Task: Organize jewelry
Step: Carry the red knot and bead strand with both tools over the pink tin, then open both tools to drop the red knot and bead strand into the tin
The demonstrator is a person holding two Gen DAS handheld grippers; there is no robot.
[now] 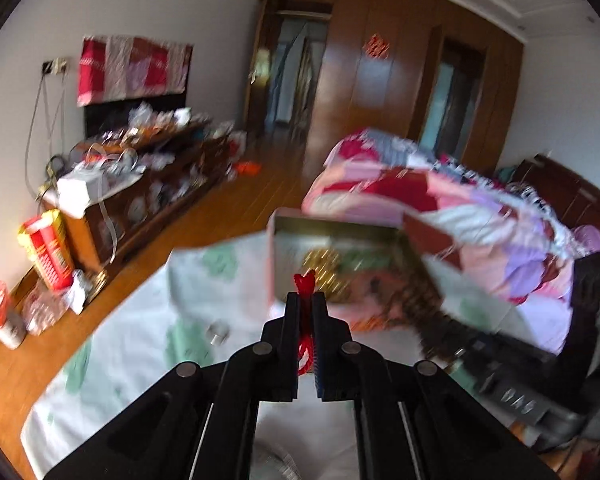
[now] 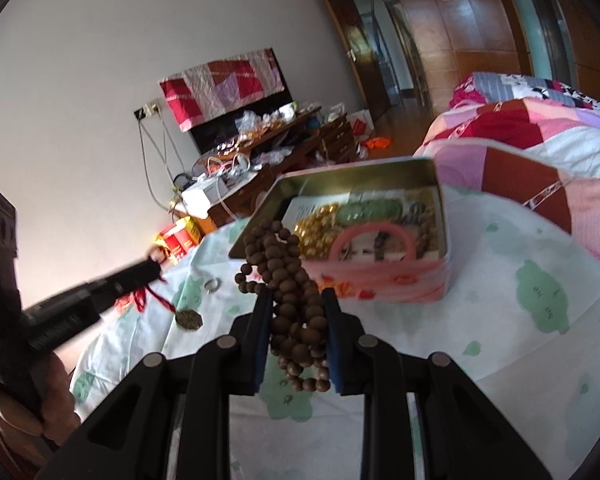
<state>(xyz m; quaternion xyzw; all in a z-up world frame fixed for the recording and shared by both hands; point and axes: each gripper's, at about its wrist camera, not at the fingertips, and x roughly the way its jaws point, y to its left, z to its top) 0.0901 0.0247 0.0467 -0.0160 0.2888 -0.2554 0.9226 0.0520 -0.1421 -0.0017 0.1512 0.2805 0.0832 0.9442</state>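
Observation:
My left gripper (image 1: 306, 298) is shut on a red cord (image 1: 304, 283), whose loop pokes out past the fingertips. In the right wrist view a bronze pendant (image 2: 189, 319) hangs from that cord below the left gripper (image 2: 153, 267), above the sheet. My right gripper (image 2: 296, 294) is shut on a bunched strand of brown wooden beads (image 2: 284, 264), held just in front of the open pink tin (image 2: 380, 280). The tin holds gold beads (image 2: 320, 232), green beads (image 2: 368, 208) and other pieces. The left wrist view is blurred; the tin (image 1: 274, 248) lies ahead of the left fingers.
A white sheet with green patches (image 2: 500, 320) covers the bed; a small silver ring (image 2: 213, 285) lies on it left of the tin. A patchwork quilt (image 2: 540, 152) is piled behind the tin. A cluttered wooden cabinet (image 1: 148, 184) and a red-yellow box (image 1: 48, 248) stand left.

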